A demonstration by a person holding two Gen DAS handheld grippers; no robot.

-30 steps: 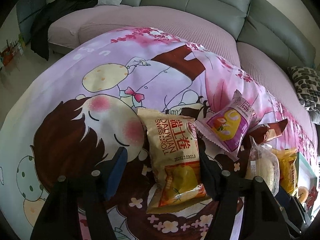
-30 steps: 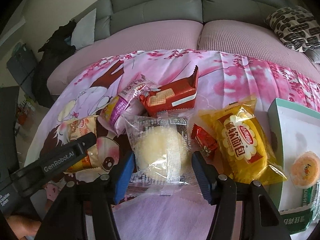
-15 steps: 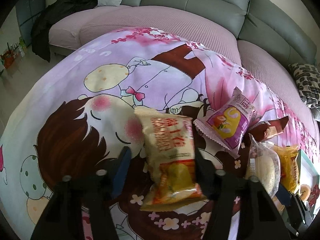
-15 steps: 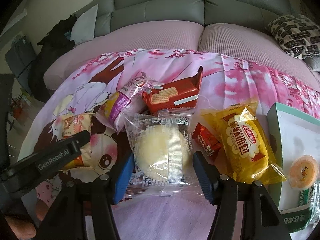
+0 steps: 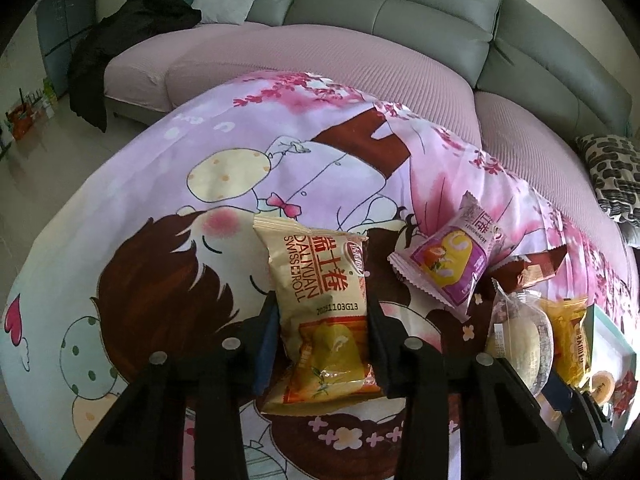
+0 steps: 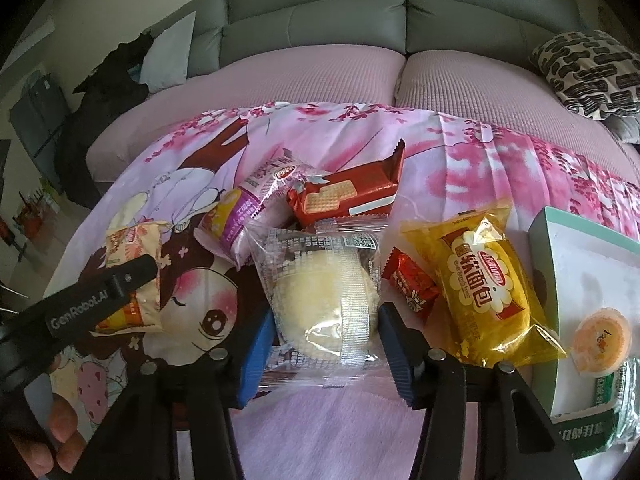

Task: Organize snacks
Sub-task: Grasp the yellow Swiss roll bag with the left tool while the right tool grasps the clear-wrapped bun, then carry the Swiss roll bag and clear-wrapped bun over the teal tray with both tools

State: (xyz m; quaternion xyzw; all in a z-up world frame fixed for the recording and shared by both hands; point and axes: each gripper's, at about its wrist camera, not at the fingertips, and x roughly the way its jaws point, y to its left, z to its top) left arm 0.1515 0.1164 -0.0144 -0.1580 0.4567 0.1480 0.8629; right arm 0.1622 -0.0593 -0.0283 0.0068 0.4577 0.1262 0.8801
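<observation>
A beige Swiss roll packet (image 5: 320, 292) lies on the cartoon-print cloth (image 5: 200, 160). My left gripper (image 5: 320, 304) is closing, with both pads pressing the packet's sides. In the right wrist view that packet (image 6: 136, 248) shows at the left, behind the left gripper's black finger (image 6: 120, 280). A clear-wrapped pale round bun (image 6: 324, 300) sits between the closing jaws of my right gripper (image 6: 326, 312), whose blue pads touch its two sides.
Around the bun lie a purple packet (image 6: 244, 216), a red wafer packet (image 6: 344, 200), a small red candy (image 6: 412, 280) and a yellow bread packet (image 6: 488, 280). A teal-rimmed white box (image 6: 560, 248) at the right holds an orange jelly cup (image 6: 602, 338). A grey sofa (image 5: 380, 20) stands behind.
The left jaws have come together from wide apart onto the Swiss roll packet, which has shifted a little. The right jaws have narrowed onto the bun.
</observation>
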